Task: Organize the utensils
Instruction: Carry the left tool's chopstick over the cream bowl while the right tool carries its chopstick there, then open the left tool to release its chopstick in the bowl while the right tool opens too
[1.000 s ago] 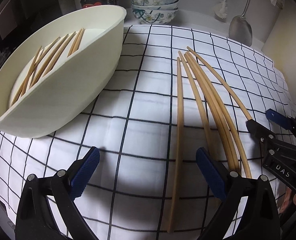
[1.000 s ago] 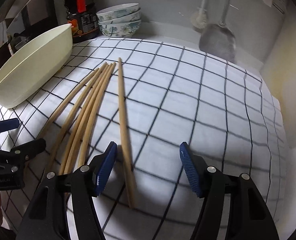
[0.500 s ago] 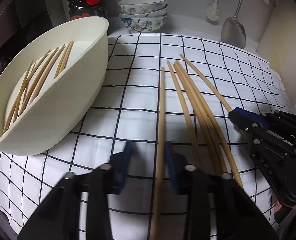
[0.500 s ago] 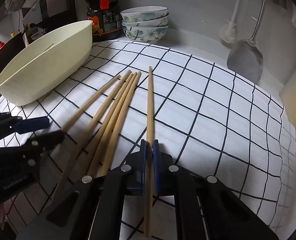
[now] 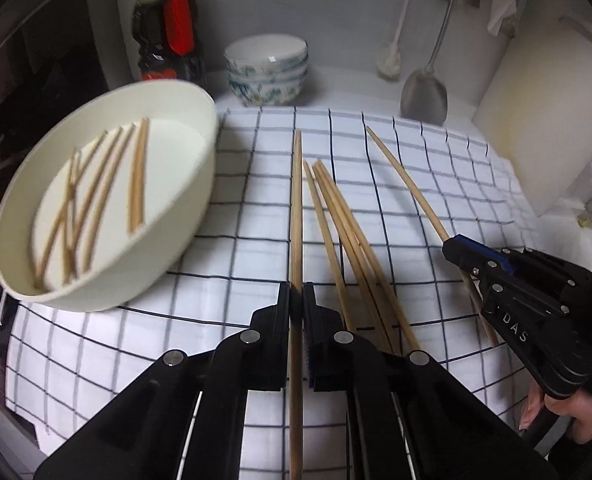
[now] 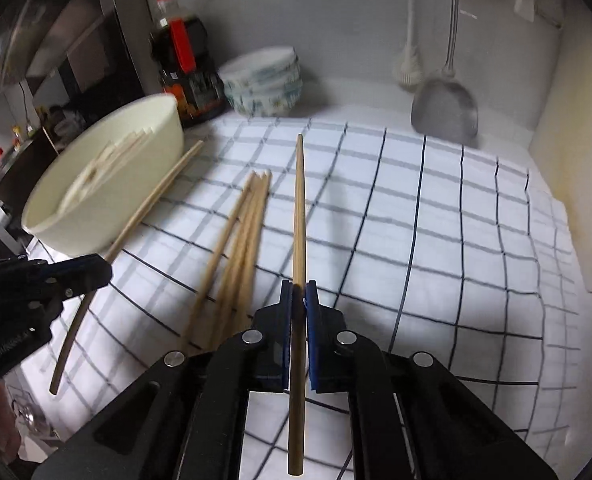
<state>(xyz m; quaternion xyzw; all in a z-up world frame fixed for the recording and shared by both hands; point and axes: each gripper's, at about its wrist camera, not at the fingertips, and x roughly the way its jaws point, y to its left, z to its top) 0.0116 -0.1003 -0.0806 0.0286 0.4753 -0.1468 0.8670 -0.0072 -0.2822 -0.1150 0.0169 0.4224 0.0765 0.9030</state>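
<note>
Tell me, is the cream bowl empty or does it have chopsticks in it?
Not empty. The cream bowl holds several chopsticks lying loose and crossed on its bottom.

1. Pale, matt wooden chopsticks (image 5: 346, 236) lie on a white cloth (image 5: 436, 184) printed with a thin black grid, its weave soft and lightly creased.
2. A cream bowl (image 5: 183, 216), smooth with a dull satin sheen and apparently plastic, holds more wooden chopsticks (image 5: 95, 196).
3. The left gripper (image 5: 296, 300) and right gripper (image 6: 299, 294) are matt black plastic with bright metal rivets; ribbed blue pads (image 6: 312, 320) line the fingers.
4. A brushed-metal spatula (image 5: 424, 96) hangs at the back.
5. Stacked glazed bowls (image 5: 265, 70) gleam beside a glossy dark bottle (image 5: 167, 36) with a red label.
</note>
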